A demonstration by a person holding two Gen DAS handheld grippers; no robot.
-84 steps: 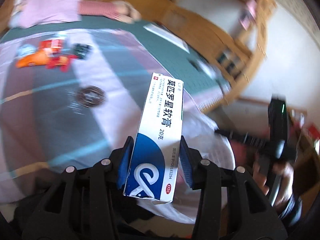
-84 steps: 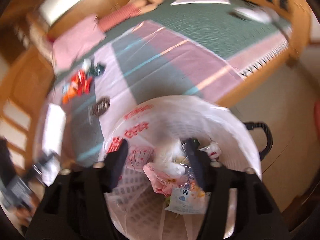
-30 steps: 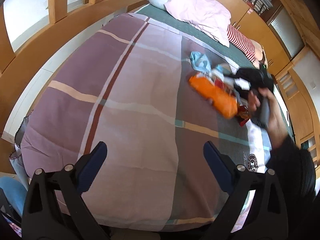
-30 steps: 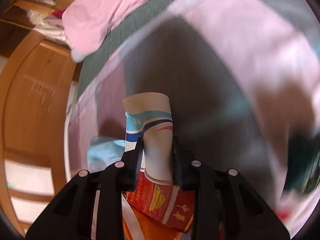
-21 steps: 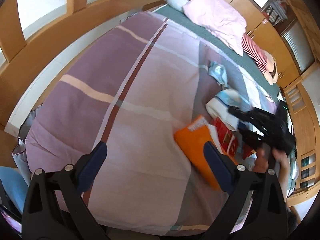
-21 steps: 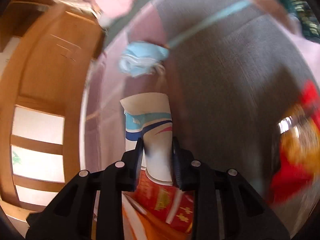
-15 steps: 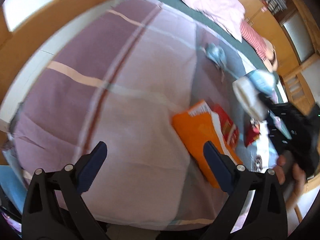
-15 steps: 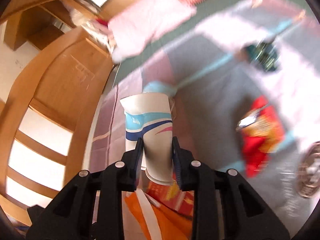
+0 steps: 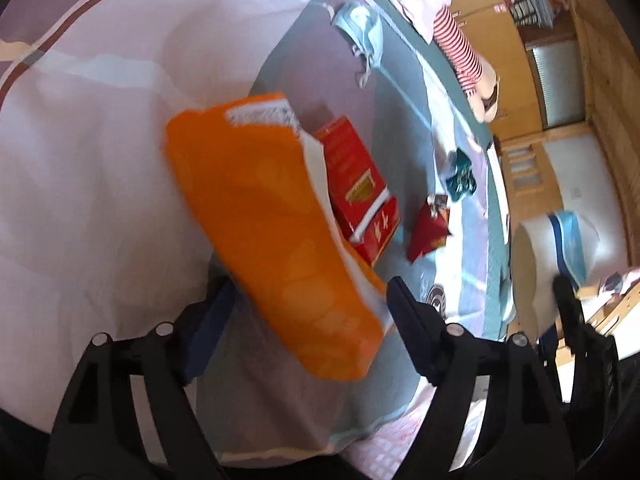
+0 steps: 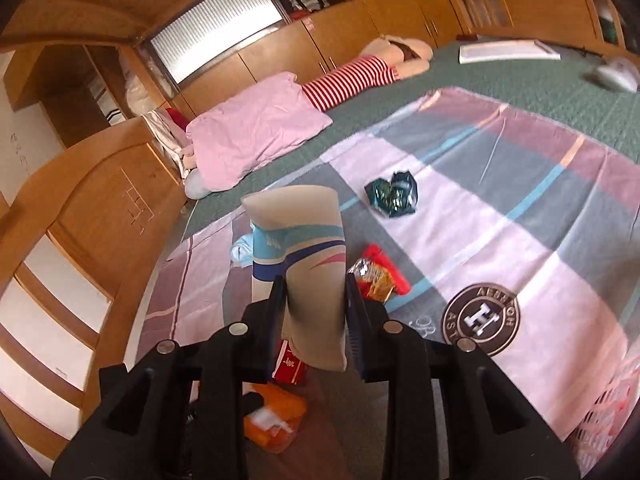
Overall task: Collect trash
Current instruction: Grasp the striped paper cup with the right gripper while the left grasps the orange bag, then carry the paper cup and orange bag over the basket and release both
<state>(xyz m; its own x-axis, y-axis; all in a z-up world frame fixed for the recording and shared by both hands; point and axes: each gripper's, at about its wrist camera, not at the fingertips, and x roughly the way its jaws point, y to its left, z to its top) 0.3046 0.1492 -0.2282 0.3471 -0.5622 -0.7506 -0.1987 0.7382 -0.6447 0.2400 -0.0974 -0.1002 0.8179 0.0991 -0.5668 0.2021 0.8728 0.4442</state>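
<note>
My right gripper (image 10: 316,300) is shut on a white paper cup (image 10: 308,248) with blue bands and holds it above the bed; the cup also shows in the left wrist view (image 9: 556,256). My left gripper (image 9: 308,312) is open, its jaws on either side of a large orange snack bag (image 9: 272,224) lying on the plaid blanket. A red box (image 9: 360,188) lies against the bag. A red snack packet (image 9: 428,232), a dark green wrapper (image 10: 392,194) and a light blue face mask (image 9: 360,28) lie further on.
The plaid blanket (image 10: 520,220) covers a green bed (image 10: 540,80). A pink pillow (image 10: 252,136) and a striped doll (image 10: 352,80) lie at the far side. Wooden wardrobes (image 10: 360,20) stand behind. A white plastic bag edge (image 10: 604,408) shows at lower right.
My left gripper has moved down and forward until its open jaws bracket the orange bag. My right gripper has lifted the paper cup away from the trash pile.
</note>
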